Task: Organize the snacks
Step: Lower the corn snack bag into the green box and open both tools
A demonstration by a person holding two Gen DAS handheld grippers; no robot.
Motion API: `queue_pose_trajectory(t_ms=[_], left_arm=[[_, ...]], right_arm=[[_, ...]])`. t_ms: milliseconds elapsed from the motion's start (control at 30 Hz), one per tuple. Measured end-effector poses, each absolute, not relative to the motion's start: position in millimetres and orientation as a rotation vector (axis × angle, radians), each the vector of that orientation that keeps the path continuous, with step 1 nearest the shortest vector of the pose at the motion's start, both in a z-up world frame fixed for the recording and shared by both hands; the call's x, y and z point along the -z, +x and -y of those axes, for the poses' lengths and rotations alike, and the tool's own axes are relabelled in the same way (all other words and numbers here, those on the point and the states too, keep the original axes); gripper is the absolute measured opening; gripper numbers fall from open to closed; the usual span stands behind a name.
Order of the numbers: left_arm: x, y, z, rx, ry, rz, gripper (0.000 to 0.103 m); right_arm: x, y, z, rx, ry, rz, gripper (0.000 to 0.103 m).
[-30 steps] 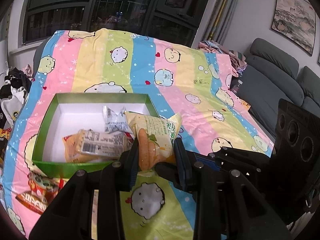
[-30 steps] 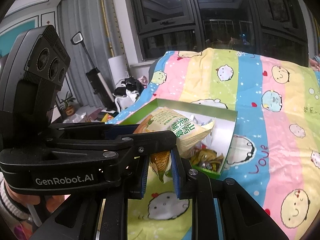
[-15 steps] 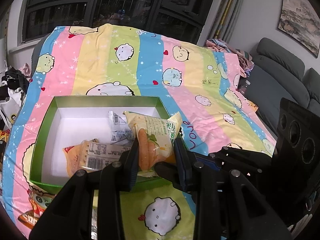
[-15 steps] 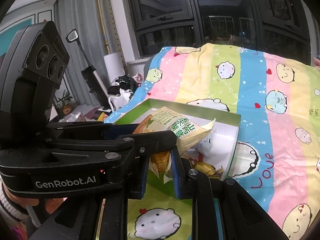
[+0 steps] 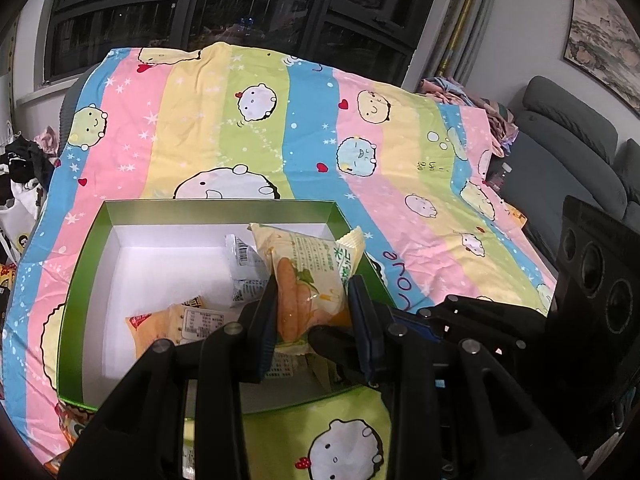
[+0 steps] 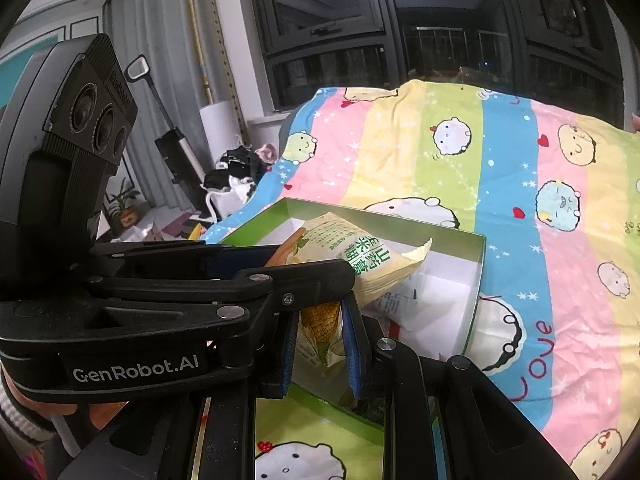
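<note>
Pale yellow and printed with a carrot and a corn cob, the snack packet [image 5: 310, 276] hung over the green box [image 5: 86, 264], above its right half near the right wall, pinched at once by both tongs. The left gripper [image 5: 312, 312] had its dark pads pressed onto the packet's lower part from either side, and the right gripper [image 6: 320, 328] squeezed the corn-printed bottom corner of the same snack packet [image 6: 352, 256] between its blue-edged pads, the packet's serrated top end jutting out toward the box's far right corner. From the right wrist view the left gripper's black body crossed the foreground just beside the packet, with a bit of striped sleeve [image 6: 16, 408] at the lower left edge. Inside the green box [image 6: 476, 280], whose floor and inner walls were white, lay a white wrapper [image 5: 244, 276] with a barcode under the held packet, and an orange-yellow packet [image 5: 172, 328] with a white label toward the near wall. Another snack bag [image 5: 68, 420] peeked out from under the box's near left corner. The box sat on a striped blanket [image 5: 224, 120] of pink, yellow, green and blue with cartoon faces. Beyond the blanket's right edge stood a grey sofa [image 5: 560, 152], and dark windows [image 5: 240, 0] ran behind its far edge.
</note>
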State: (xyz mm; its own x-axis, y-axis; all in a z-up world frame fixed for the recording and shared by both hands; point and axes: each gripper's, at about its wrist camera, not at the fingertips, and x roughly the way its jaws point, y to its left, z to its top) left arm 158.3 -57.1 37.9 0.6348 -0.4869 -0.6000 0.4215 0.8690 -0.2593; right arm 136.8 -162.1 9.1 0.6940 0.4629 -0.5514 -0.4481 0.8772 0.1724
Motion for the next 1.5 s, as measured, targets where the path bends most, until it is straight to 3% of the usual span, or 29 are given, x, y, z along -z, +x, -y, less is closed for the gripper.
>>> queue_pose_trajectory(t_ms=[1500], left_arm=[[0,208,54,0.465,-0.147,-0.903,0.034]], right_arm=[[20,192,152,-0.497,0.064,-0.878,0.023]])
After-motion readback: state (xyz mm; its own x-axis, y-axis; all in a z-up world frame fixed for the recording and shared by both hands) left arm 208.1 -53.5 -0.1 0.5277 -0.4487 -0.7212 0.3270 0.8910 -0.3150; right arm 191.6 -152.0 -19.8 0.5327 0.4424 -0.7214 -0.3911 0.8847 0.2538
